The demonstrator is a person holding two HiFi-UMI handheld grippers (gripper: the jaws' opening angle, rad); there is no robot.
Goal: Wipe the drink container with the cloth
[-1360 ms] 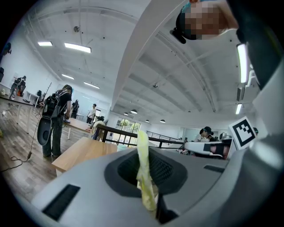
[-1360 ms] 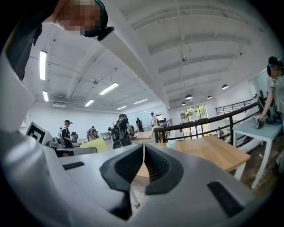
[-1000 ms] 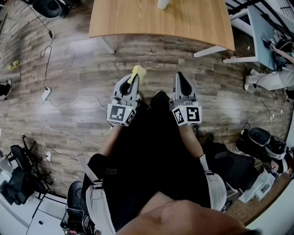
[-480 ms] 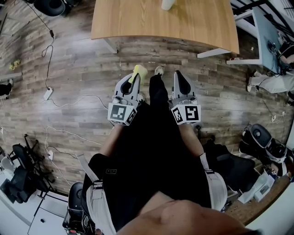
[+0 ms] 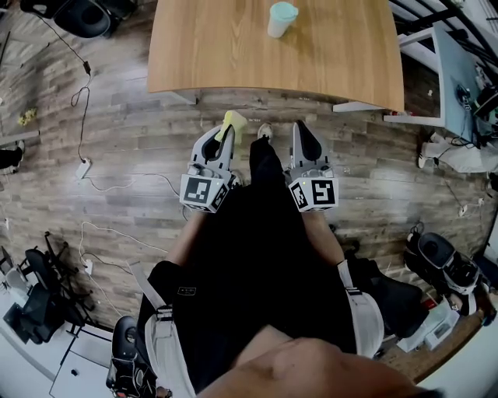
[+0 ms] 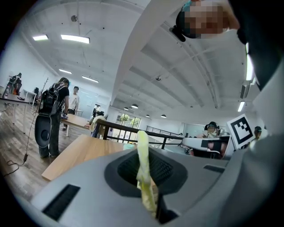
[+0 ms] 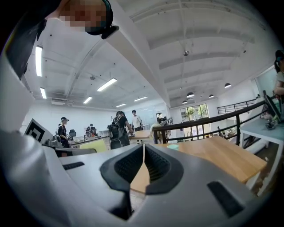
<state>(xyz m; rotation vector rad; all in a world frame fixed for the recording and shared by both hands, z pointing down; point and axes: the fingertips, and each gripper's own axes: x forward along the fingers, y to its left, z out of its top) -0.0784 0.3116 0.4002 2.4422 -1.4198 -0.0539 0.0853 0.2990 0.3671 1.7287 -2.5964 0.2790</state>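
A pale teal drink cup [image 5: 281,19] stands on the wooden table [image 5: 210,54] ahead, near its far side. It also shows small over the table edge as the cup [image 7: 173,146]. My left gripper [image 5: 227,130] is shut on a yellow-green cloth [image 5: 233,121], which sticks up between the jaws as the cloth [image 6: 144,175]. My right gripper [image 5: 303,130] is shut with nothing in it; its jaws [image 7: 143,153] meet at the tips. Both grippers hover over the floor, short of the table's near edge.
Wood-plank floor [image 5: 117,132] lies below, with white cables and a power strip [image 5: 78,160] at left. Chairs and bags [image 5: 31,307] crowd the lower left. A blue-topped desk [image 5: 459,54] stands at right. People [image 6: 53,117] stand by desks in the background.
The view has moved towards the table: it now sits lower in the head view and the whole cup shows. Both grippers stay shut, the cloth still in the left one.
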